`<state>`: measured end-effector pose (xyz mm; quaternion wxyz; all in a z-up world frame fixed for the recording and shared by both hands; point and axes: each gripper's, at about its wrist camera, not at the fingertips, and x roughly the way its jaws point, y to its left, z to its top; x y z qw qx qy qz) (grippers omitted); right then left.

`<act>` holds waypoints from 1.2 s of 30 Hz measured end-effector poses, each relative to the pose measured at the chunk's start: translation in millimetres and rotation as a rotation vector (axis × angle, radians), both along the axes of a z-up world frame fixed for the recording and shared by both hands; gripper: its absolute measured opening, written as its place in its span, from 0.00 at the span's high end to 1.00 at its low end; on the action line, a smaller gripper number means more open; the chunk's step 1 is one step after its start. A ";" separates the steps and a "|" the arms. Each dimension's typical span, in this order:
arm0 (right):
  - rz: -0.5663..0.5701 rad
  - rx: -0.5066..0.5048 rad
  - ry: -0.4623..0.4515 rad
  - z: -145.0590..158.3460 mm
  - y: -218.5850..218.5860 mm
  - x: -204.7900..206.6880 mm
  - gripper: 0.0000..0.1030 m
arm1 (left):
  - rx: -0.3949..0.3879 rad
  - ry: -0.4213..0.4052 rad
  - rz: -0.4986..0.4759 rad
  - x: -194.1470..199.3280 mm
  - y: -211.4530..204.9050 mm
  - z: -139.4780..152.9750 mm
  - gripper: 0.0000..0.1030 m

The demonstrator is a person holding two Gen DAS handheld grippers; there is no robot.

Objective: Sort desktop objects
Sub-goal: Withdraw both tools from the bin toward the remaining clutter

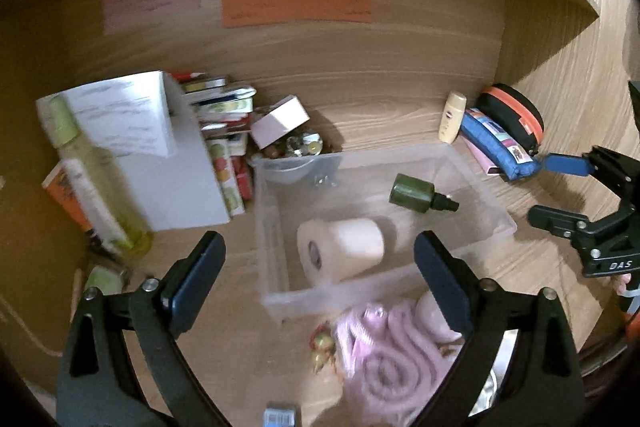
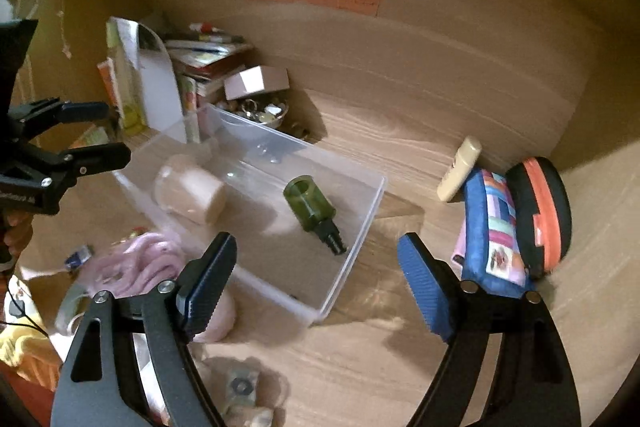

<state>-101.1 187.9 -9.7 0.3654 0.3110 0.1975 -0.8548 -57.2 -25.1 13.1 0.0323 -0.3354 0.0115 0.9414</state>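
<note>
Bottle (image 2: 310,205) lying flat, nozzle toward camera

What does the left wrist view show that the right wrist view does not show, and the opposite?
Only the left wrist view: the tall yellow-green bottle standing at the left. Only the right wrist view: a grey metal washer lying on the wooden desk. Both views: the clear plastic bin holding a dark green spray bottle and a white paper roll.

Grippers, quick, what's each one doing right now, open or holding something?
Left gripper: open, holding nothing.
Right gripper: open, holding nothing.
</note>
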 end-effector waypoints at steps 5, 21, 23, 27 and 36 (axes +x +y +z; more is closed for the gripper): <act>0.009 -0.026 0.002 -4.7 12.0 32.6 0.21 | -0.018 -0.008 0.040 27.9 -10.2 -5.4 0.06; 0.053 -0.001 -0.034 -56.0 21.8 114.0 0.21 | 0.043 -0.151 0.115 102.8 -30.9 -69.4 0.07; 0.069 -0.010 -0.057 -61.9 23.6 121.6 0.21 | 0.046 -0.159 0.116 110.9 -30.6 -75.2 0.07; 0.096 0.001 -0.112 -76.4 24.4 133.0 0.21 | 0.026 -0.173 0.099 127.4 -22.2 -82.9 0.09; 0.132 -0.045 -0.198 -99.5 20.3 135.6 0.23 | 0.022 -0.242 0.007 142.3 4.3 -106.9 0.26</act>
